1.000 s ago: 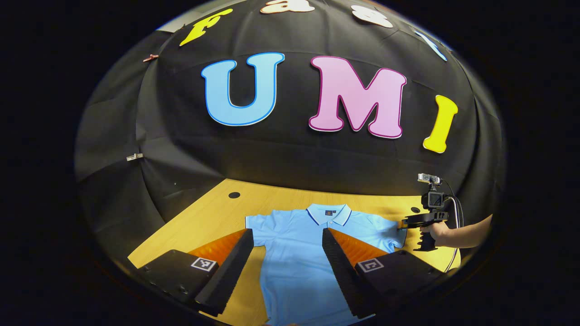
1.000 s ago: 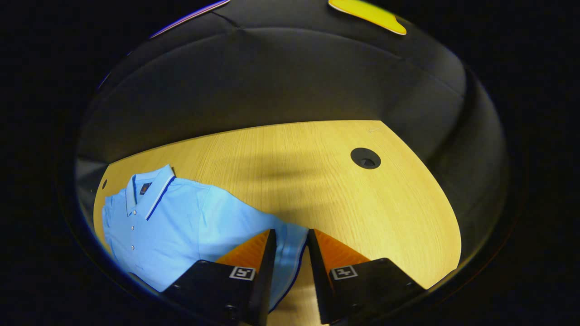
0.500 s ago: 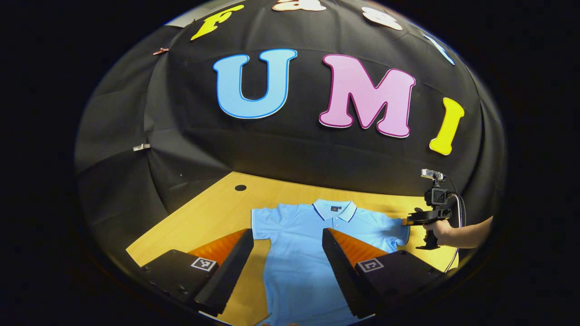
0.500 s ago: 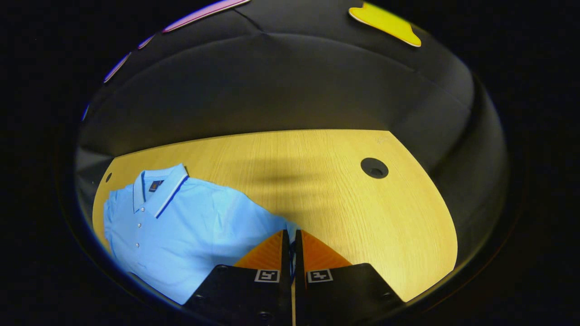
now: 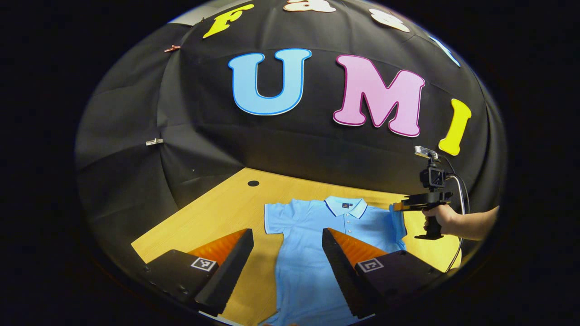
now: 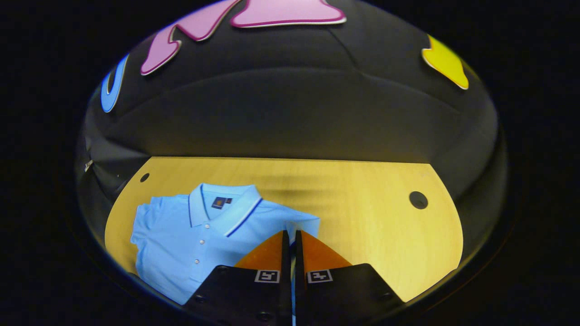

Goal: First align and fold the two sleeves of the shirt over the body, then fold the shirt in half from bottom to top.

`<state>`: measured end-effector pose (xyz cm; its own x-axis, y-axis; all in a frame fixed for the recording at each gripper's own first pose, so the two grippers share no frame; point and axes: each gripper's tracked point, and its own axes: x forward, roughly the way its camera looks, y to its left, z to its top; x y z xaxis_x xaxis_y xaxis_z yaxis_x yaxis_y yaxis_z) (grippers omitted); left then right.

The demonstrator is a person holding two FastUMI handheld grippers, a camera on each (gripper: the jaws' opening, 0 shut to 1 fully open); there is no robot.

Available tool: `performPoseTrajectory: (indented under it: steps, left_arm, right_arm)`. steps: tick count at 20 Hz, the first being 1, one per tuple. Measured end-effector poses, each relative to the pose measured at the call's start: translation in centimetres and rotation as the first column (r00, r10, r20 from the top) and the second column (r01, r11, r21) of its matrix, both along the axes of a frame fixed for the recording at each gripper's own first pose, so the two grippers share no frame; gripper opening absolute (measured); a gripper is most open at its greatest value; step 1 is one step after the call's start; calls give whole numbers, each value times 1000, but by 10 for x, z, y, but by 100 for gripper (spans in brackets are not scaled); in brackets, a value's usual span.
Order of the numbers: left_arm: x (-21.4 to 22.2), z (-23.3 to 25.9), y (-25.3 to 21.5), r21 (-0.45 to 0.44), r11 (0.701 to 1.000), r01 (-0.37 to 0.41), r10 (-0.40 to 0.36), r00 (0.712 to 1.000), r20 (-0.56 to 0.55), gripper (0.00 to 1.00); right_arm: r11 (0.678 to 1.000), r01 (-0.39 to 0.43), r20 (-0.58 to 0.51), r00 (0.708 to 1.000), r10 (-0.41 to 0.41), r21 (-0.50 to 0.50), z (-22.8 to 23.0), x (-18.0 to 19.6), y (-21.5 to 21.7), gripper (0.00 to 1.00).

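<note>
Shirt, a light blue polo, lies face up on the wooden desk with its collar toward the booth's black wall. Its button placket runs down from the collar. One short sleeve lies flat on the desk at the shirt's side. The other sleeve is raised off the desk, its edge pinched in the right gripper. In the right gripper view, the right gripper's two fingers stand almost together with a thin strip of blue cloth between them, so it grips that sleeve. A hand holds this gripper's handle beside the shirt. The left gripper is above the shirt's lower body, its fingers wide apart and holding nothing. Round dark holes sit in the desk well apart from the shirt, near the far corners.
</note>
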<state>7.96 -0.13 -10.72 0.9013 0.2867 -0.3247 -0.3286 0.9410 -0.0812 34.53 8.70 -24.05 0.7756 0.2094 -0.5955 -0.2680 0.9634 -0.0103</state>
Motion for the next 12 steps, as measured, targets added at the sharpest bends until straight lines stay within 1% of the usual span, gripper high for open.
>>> performPoseTrajectory:
  steps: [3, 5, 7, 8, 9, 11, 12]
  left_arm:
    - [-2, -3, 8, 5, 1000, -15, 15, 1000, 0, 97]
    - [-4, -6, 14, 7, 1000, -28, 28, 1000, -1, 97]
    - [-1, -12, 19, -7, 999, -32, 32, 999, -8, 97]
    - [2, -17, 20, -27, 999, -23, 23, 1000, -14, 97]
    - [4, -22, 18, -56, 998, -6, 5, 1000, -16, 97]
    - [14, -30, 26, -81, 997, 1, -1, 1000, -8, 97]
    - [20, -34, 32, -78, 997, 3, -4, 1000, -14, 97]
  right_arm:
    - [997, -67, -19, 998, 67, -35, -16, -11, 38, 7]
    - [994, -103, -45, 994, 101, -37, -29, -20, 62, 7]
    - [991, -134, -82, 988, 133, -4, -39, -31, 85, 17]
    - [988, -154, -87, 984, 155, 22, -40, -36, 95, 20]
    - [984, -173, -80, 981, 175, 33, -38, -39, 103, 22]
    - [978, -208, -40, 977, 209, 29, -28, -43, 106, 22]
    - [973, -227, -34, 973, 228, 32, -24, -47, 110, 36]
